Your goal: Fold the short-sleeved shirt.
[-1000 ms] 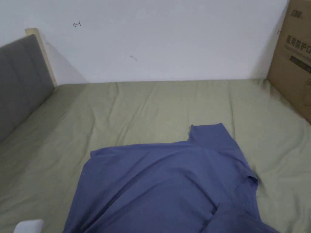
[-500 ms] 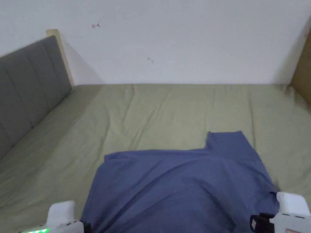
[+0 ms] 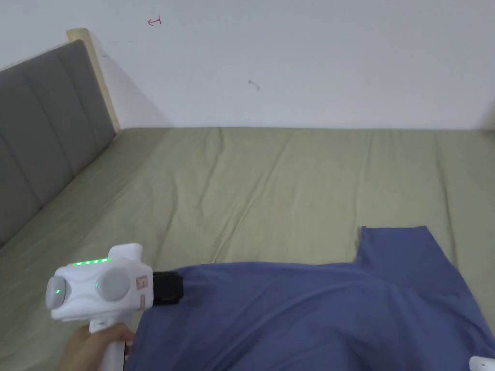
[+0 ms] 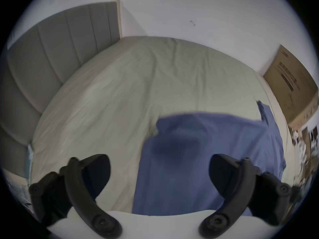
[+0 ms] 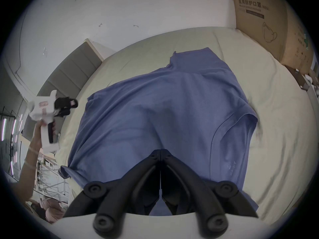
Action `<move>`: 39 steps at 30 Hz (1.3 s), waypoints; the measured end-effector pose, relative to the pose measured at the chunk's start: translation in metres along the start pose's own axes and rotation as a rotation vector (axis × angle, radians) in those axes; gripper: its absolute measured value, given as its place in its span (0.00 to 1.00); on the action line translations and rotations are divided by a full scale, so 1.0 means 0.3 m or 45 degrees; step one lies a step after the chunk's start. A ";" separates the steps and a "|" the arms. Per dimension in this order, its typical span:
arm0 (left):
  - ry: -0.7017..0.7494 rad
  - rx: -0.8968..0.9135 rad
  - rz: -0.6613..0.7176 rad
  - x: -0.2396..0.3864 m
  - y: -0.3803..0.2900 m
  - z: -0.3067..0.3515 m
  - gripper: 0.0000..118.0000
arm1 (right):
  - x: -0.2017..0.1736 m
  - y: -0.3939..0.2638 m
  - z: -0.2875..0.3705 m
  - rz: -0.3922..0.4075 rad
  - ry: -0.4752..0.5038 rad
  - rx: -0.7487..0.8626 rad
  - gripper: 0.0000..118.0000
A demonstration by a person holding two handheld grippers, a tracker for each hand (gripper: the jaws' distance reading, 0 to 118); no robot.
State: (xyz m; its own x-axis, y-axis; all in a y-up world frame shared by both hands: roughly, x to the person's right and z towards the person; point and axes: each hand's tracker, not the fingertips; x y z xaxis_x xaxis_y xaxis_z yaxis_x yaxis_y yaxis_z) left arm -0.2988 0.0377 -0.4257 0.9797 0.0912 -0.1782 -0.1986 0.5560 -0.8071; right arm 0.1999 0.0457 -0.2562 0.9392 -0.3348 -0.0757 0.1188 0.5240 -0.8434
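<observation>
The blue short-sleeved shirt (image 3: 314, 314) lies spread on the green bed sheet (image 3: 290, 193), one sleeve (image 3: 401, 251) pointing to the far side. My left gripper (image 3: 176, 288), white with black jaws, hovers at the shirt's far left corner. In the left gripper view it (image 4: 159, 158) stands wide open over the shirt's left edge (image 4: 189, 156), holding nothing. My right gripper (image 5: 160, 150) is shut at the near part of the shirt (image 5: 172, 104), whose creases run toward its tips. The collar (image 5: 229, 134) lies to its right. The right gripper view also catches the left gripper (image 5: 72, 105) and a hand.
A grey padded headboard (image 3: 38, 121) bounds the bed on the left and a white wall (image 3: 290, 58) runs along the back. A large cardboard box (image 5: 259, 18) stands on the bed's far right side. Bare sheet stretches beyond and left of the shirt.
The head camera has turned left. My left gripper has come up from the bottom edge to the shirt's left corner. The right gripper has dropped to the bottom right corner of the head view.
</observation>
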 end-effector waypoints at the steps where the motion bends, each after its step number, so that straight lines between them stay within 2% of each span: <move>1: -0.010 -0.024 0.037 0.010 0.038 -0.057 0.94 | 0.011 0.003 -0.006 -0.010 -0.022 0.009 0.00; 3: 0.014 -0.078 0.093 0.005 0.100 -0.165 0.93 | 0.037 0.007 -0.015 -0.020 -0.080 0.010 0.00; 5: 0.031 -0.103 0.085 0.011 0.122 -0.254 0.92 | 0.074 0.009 -0.023 -0.035 -0.084 -0.003 0.00; 6: 0.075 -0.151 0.058 0.017 0.115 -0.289 0.88 | 0.093 0.009 -0.027 -0.051 -0.102 -0.014 0.00; 7: 0.088 -0.178 0.019 0.021 0.102 -0.319 0.75 | 0.105 0.007 -0.024 -0.061 -0.117 -0.017 0.00; 8: 0.178 -0.169 -0.062 0.032 0.067 -0.327 0.73 | 0.122 0.005 -0.024 -0.070 -0.133 -0.019 0.00; 9: 0.163 -0.064 -0.082 0.068 0.050 -0.294 0.70 | 0.137 0.003 -0.023 -0.075 -0.144 -0.020 0.00; 10: 0.164 -0.047 -0.095 0.077 0.044 -0.282 0.63 | 0.149 0.001 -0.023 -0.078 -0.155 -0.019 0.00; 12: 0.165 -0.060 -0.095 0.090 0.051 -0.260 0.36 | 0.176 0.002 -0.025 -0.077 -0.175 -0.028 0.00; 13: 0.173 -0.056 -0.112 0.117 0.056 -0.231 0.15 | 0.187 0.007 -0.027 -0.077 -0.183 -0.033 0.00; 14: 0.189 -0.062 -0.139 0.132 0.060 -0.218 0.04 | 0.201 0.016 -0.029 -0.083 -0.200 -0.034 0.00; 16: 0.213 -0.069 -0.210 0.150 0.062 -0.193 0.04 | 0.217 0.049 -0.022 -0.094 -0.199 -0.021 0.00; 19: 0.120 -0.035 -0.202 0.164 0.069 -0.135 0.04 | 0.273 0.155 -0.025 -0.123 -0.139 0.004 0.00; 20: 0.107 -0.033 -0.178 0.160 0.071 -0.113 0.04 | 0.292 0.210 -0.033 -0.112 -0.134 0.000 0.06; 21: 0.115 -0.025 -0.180 0.161 0.081 -0.092 0.04 | 0.310 0.265 -0.045 -0.105 -0.152 0.005 0.25; 23: 0.097 0.012 -0.204 0.165 0.086 -0.049 0.04 | 0.353 0.386 -0.096 -0.079 -0.180 0.009 0.79; 24: 0.099 0.016 -0.223 0.171 0.090 -0.029 0.04 | 0.376 0.445 -0.135 -0.076 -0.225 -0.001 0.81; 25: 0.099 0.028 -0.242 0.174 0.101 -0.019 0.04 | 0.399 0.502 -0.180 -0.052 -0.247 -0.009 0.81; 27: 0.100 0.047 -0.284 0.190 0.104 0.008 0.04 | 0.435 0.600 -0.276 -0.079 -0.334 -0.058 0.80; 31: 0.112 0.061 -0.360 0.208 0.103 0.019 0.04 | 0.475 0.648 -0.471 0.011 -0.388 -0.301 0.80; 33: 0.105 0.051 -0.372 0.203 0.106 0.012 0.04 | 0.450 0.652 -0.469 0.049 -0.412 -0.282 0.81; 34: 0.107 0.052 -0.374 0.205 0.105 0.014 0.04 | 0.440 0.670 -0.451 0.036 -0.415 -0.308 0.80; 35: 0.107 0.056 -0.373 0.207 0.105 0.016 0.04 | 0.426 0.674 -0.426 0.029 -0.412 -0.300 0.72; 36: 0.106 0.057 -0.368 0.210 0.106 0.018 0.04 | 0.405 0.673 -0.407 0.086 -0.404 -0.260 0.57; 37: 0.102 0.062 -0.351 0.200 0.109 0.015 0.04 | 0.396 0.671 -0.405 0.110 -0.397 -0.268 0.39; 38: 0.087 0.066 -0.321 0.198 0.110 0.017 0.04 | 0.392 0.670 -0.407 0.089 -0.373 -0.286 0.14; 39: 0.073 0.059 -0.298 0.200 0.112 0.020 0.04 | 0.395 0.668 -0.409 0.044 -0.347 -0.291 0.07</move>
State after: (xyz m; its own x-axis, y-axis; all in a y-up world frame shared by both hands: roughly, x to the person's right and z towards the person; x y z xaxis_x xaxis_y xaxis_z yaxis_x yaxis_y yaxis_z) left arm -0.2467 0.0670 -0.4601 0.9956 -0.0909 -0.0225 0.0361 0.5940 -0.8037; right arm 0.2955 0.0151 -0.4995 0.9965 -0.0825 0.0126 0.0394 0.3326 -0.9423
